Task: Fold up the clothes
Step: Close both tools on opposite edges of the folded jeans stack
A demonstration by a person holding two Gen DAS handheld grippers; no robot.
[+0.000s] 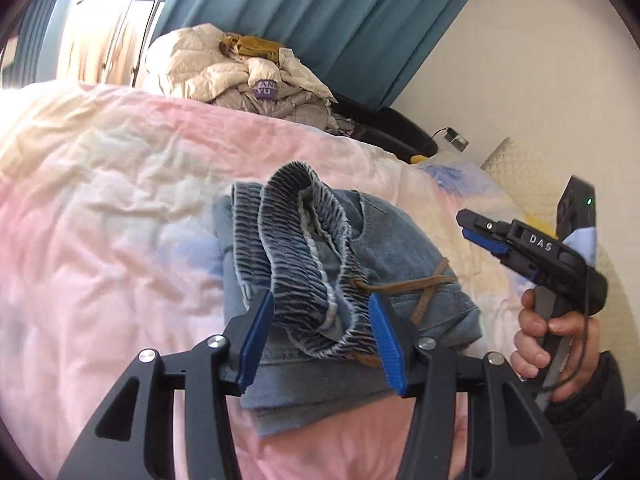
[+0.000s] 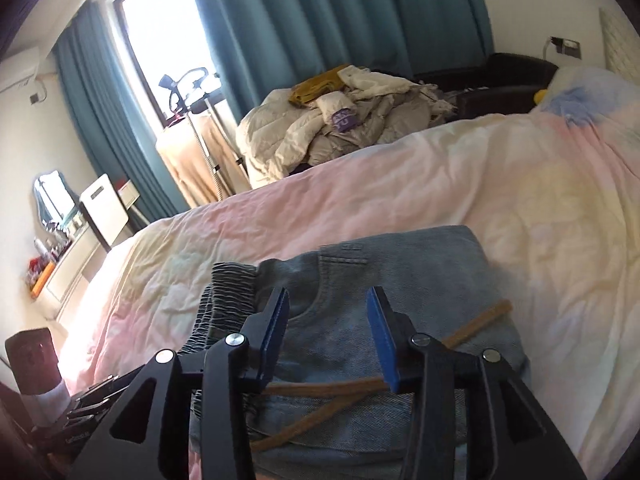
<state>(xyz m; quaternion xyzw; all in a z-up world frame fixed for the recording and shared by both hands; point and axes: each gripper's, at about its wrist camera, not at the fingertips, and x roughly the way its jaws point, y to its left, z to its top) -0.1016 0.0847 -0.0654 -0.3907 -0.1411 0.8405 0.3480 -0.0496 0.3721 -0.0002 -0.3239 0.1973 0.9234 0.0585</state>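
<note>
- The folded denim jeans (image 1: 400,248) lie on the bed's pink-and-cream duvet (image 1: 100,220), near its close edge, with the ribbed elastic waistband (image 1: 296,240) heaped on top and a brown drawstring (image 1: 424,288) trailing over the denim.
- The left gripper (image 1: 322,340) hovers low over the waistband with its blue-padded fingers (image 1: 256,336) spread apart; the waistband loop sits between them, but I cannot tell whether either pad touches it.
- The right gripper (image 2: 328,336) hangs over the denim with its fingers (image 2: 382,336) spread and nothing pinched; in the left wrist view the right gripper (image 1: 470,226) sits off to the side of the jeans, clear of the cloth, gripped by the person's right hand (image 1: 552,344).
- In the right wrist view the drawstring (image 2: 476,324) runs across the denim beneath the right gripper's fingers.
- Wide stretches of wrinkled duvet lie open beyond the jeans toward the far edge of the bed and out to the left in the left wrist view.
- Past the far edge is a heap of cream quilted clothing (image 2: 320,132), with a mustard garment (image 2: 316,84) on top.
- Teal curtains (image 2: 304,20) hang behind beside a bright window (image 2: 160,32); a white pillow (image 1: 516,172) rests at the head of the bed.
</note>
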